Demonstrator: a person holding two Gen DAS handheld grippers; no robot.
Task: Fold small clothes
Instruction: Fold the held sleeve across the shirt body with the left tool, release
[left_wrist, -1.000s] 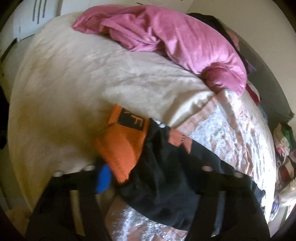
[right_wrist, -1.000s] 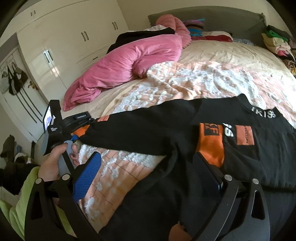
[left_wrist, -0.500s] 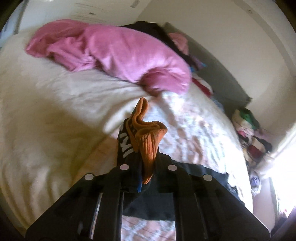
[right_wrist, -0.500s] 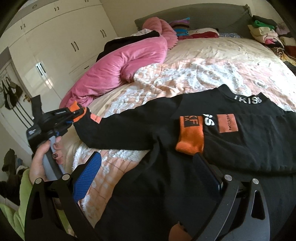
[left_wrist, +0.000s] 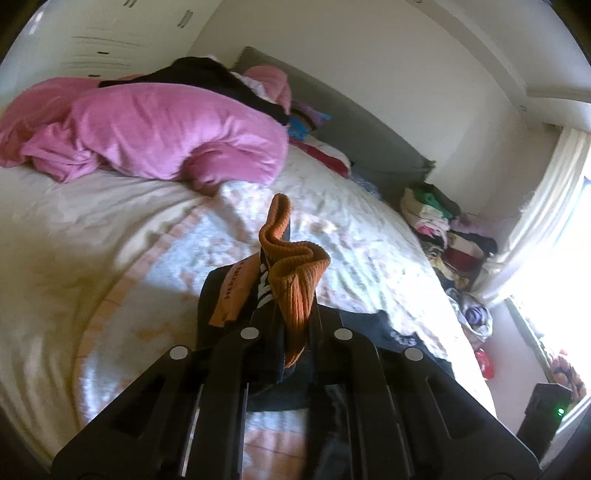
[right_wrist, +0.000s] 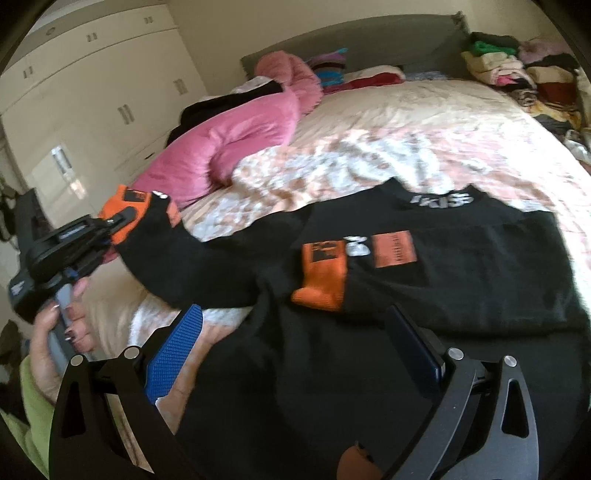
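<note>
A black sweatshirt (right_wrist: 424, 295) with orange cuffs and orange patches lies spread on the bed. Its other sleeve is folded across the chest, orange cuff (right_wrist: 325, 284) on top. My left gripper (left_wrist: 291, 332) is shut on the orange cuff (left_wrist: 295, 273) of the near sleeve and holds it lifted off the bed; it also shows in the right wrist view (right_wrist: 110, 229) at the left, with the sleeve (right_wrist: 192, 266) stretched out. My right gripper (right_wrist: 295, 347) is open and empty, low over the sweatshirt's lower body.
A pink duvet (left_wrist: 159, 133) is heaped at the bed's far left, with dark clothes on it. A patterned bedspread (right_wrist: 388, 147) covers the bed. Piles of folded clothes (left_wrist: 443, 225) stand by the headboard. Wardrobes (right_wrist: 103, 88) line the left wall.
My left gripper has shut on the orange cuff, lifted it off the bed and swung toward the headboard. The right gripper stays open over the sweatshirt.
</note>
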